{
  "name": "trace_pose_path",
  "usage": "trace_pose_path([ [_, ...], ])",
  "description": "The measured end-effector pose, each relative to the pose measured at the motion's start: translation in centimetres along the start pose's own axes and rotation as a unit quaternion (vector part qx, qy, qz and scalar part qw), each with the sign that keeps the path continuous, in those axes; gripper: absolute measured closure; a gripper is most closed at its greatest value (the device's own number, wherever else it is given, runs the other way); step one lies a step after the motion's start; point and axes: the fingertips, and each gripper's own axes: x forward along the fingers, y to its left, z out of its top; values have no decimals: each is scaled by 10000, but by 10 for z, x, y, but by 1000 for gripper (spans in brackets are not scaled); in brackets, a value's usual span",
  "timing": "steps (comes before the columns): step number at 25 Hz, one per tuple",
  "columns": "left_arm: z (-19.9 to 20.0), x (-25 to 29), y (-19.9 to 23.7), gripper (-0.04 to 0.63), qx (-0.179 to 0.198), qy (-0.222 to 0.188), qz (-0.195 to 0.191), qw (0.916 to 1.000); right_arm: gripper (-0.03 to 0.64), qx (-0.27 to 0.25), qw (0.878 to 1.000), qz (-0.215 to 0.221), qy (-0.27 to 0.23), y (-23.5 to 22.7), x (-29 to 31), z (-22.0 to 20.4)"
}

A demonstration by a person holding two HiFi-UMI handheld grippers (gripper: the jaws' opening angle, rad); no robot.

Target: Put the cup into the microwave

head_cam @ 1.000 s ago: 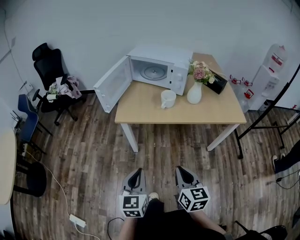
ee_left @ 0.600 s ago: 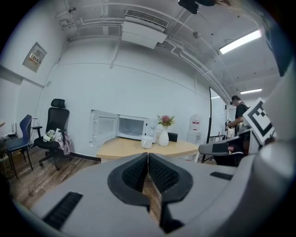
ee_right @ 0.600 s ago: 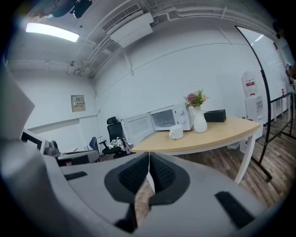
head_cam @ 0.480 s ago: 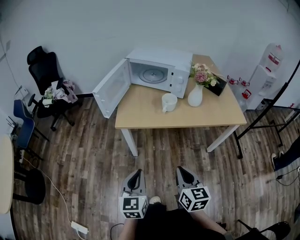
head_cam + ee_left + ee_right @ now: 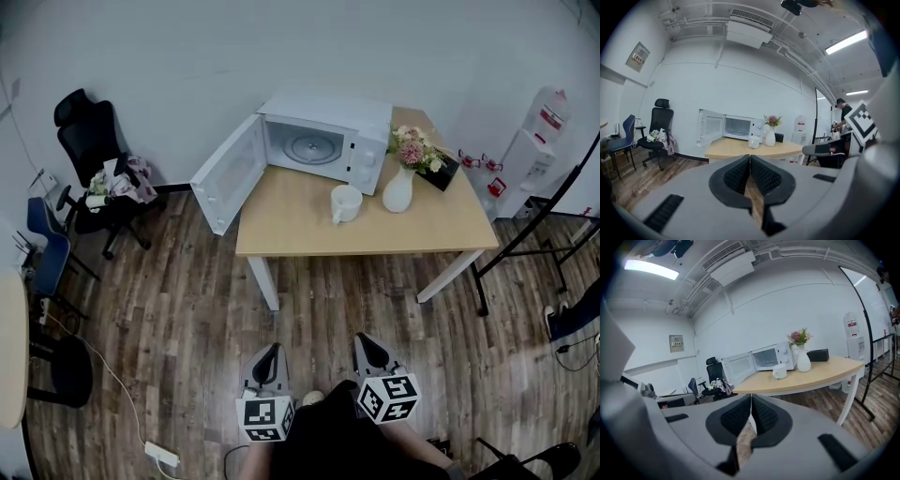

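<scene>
Cup (image 5: 345,202) stands upright on table (image 5: 300,234), long axis vertical, mouth up, handle toward near-left; just before open microwave (image 5: 323,141); left gripper (image 5: 270,352) and right gripper (image 5: 364,343): jaws pressed together, empty, well apart from cup

The head camera looks steeply down from high above the floor (image 5: 169,309), with the counter (image 5: 366,225) and microwave (image 5: 323,141) well ahead, and the cameras on the left tool (image 5: 271,351) and right tool (image 5: 362,341) look low and almost level toward that same far counter, shared by all three views.
</scene>
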Motion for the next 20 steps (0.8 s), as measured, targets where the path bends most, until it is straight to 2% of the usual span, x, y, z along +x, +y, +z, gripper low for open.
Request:
trace_pose_path([
  [9, -10, -7, 13, 589, -157, 91, 190, 9997, 621, -40, 9999, 95, 116, 7, 12, 0],
  [20, -4, 23, 31, 589, -155, 114, 322, 9993, 621, -7, 9997, 164, 168, -1, 50, 8],
])
